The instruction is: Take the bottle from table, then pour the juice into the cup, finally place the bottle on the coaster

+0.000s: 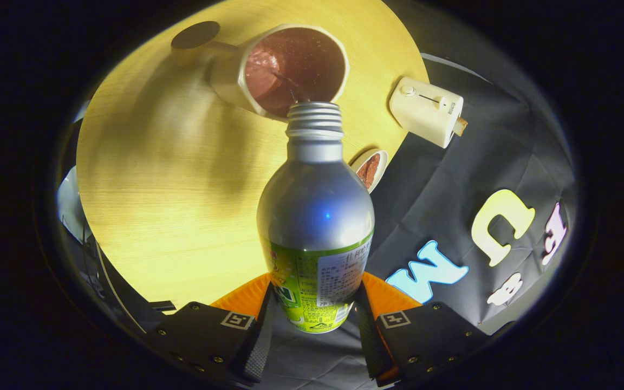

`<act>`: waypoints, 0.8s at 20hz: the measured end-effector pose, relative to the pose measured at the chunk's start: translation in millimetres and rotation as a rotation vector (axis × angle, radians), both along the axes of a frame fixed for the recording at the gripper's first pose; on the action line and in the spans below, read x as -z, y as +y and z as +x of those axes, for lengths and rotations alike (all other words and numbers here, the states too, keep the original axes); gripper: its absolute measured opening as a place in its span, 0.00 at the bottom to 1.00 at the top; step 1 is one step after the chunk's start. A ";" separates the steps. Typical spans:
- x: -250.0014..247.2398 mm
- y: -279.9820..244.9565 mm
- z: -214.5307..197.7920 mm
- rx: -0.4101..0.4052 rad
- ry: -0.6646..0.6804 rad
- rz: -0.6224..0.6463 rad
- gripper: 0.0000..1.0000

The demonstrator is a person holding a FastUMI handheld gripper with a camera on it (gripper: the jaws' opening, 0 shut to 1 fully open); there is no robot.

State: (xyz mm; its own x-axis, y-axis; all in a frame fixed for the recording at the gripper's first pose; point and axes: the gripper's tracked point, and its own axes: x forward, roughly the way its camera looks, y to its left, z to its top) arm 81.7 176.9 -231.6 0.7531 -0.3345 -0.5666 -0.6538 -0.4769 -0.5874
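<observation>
now tool (314, 319) clamped on bottle (316, 216), long axis tipped forward, open mouth toward cup (290, 70)

Gripper (312, 325): two blocky finger mounts, each studded with small brass-toned screws and carrying a square printed marker tag (black pattern on pale ground). Ribbed, textured strips line the inner faces of the fingers (260, 341).
</observation>
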 end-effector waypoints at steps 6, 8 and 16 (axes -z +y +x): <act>-9.0 -1.5 -1.1 -0.001 -0.007 -0.048 0.69; -9.7 -1.9 -0.5 -0.005 -0.003 -0.068 0.69; -18.2 3.0 4.2 -0.036 -0.003 -0.087 0.69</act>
State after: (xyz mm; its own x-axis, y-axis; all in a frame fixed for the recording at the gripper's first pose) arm 85.9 179.8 -213.4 0.7673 -0.3553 -0.5339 -0.6335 -0.5495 -0.5447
